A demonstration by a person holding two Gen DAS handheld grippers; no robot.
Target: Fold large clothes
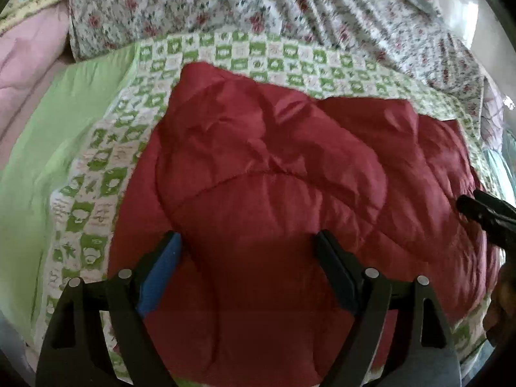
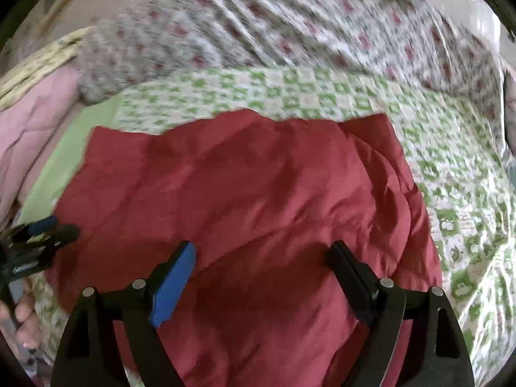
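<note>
A red quilted jacket (image 1: 283,167) lies spread on a bed, over a green-and-white checked sheet (image 1: 96,161) — its padded fabric is creased and bunched, with a curved seam running across the middle. In the right wrist view the jacket (image 2: 245,187) shows a folded layer heaped along its right side.

The left gripper (image 1: 246,242) hangs above the near part of the jacket, jaws wide apart, nothing between them; one finger carries a blue pad (image 1: 161,277), the other is black. The right gripper (image 2: 262,251) hangs likewise over the jacket, jaws wide apart and empty. Each shows at the edge of the other's view: the right gripper (image 1: 487,216) over the jacket's right side, the left gripper (image 2: 42,238) at its left edge, with a hand (image 2: 25,319) below it.

Behind the checked sheet lies a floral cover (image 1: 258,3) in red and grey — rumpled into long folds. At far left sit a plain green cloth (image 1: 42,148) and a pink quilt (image 1: 25,61).
</note>
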